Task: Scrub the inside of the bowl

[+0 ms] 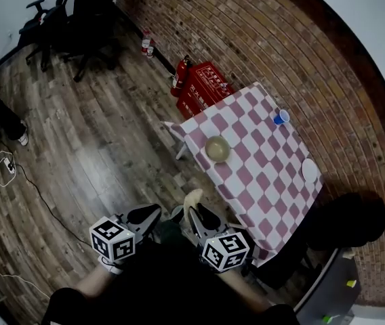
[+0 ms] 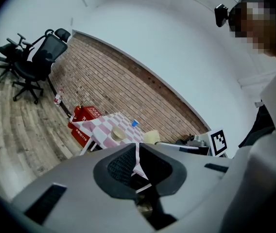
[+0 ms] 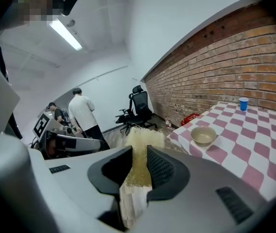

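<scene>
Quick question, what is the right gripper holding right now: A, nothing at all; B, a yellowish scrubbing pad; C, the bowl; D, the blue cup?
B: the right gripper has its jaws closed on a yellowish scrubbing pad that sticks out past them, while the bowl sits on the checked table.

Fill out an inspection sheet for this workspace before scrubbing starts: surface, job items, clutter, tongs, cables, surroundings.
Surface: checked tablecloth, red and white, covers the table.
Job's things: bowl upright on the cloth, looks empty; yellow scrub pad is off the table, in the right tongs.
Clutter: blue cup and white dish on the cloth, both apart from the bowl.
Tongs: left tongs shut, nothing held; right tongs shut on the scrub pad.
Cables: loose cables trail over the wooden floor, away from the table.
Surroundings: brick wall, red extinguisher boxes beside the table, office chairs, bystanders.
</scene>
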Demonstrator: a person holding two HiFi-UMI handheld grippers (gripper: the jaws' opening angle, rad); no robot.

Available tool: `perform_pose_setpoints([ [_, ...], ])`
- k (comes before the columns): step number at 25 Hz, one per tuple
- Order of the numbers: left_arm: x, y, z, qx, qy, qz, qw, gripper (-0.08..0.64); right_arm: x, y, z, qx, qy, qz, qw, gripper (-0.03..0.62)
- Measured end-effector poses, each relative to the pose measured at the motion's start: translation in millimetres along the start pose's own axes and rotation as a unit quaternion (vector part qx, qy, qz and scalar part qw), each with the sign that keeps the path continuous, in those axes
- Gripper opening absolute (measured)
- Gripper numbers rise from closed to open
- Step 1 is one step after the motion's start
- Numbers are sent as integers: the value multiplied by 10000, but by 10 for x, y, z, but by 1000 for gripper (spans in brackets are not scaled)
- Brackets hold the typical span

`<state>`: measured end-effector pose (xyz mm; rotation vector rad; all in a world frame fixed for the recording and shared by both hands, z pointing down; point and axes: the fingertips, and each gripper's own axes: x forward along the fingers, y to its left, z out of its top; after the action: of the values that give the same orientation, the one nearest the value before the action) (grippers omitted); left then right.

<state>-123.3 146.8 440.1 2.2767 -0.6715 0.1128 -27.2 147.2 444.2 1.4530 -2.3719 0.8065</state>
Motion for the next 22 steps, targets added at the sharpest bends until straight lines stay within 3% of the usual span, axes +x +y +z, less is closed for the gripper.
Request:
perform_pose_setpoints([
  [5, 384, 78, 235, 48, 71, 127, 9999, 28, 180, -402, 272, 198, -95, 83, 9997, 103],
  [12, 1273, 6, 618, 282, 296, -43, 9992, 28, 291, -1200, 645, 385, -167, -52, 9991, 103],
  [22, 2324, 178, 1048, 443, 497, 91, 9977, 29, 440, -2103, 761, 714, 199, -143, 9971, 103],
])
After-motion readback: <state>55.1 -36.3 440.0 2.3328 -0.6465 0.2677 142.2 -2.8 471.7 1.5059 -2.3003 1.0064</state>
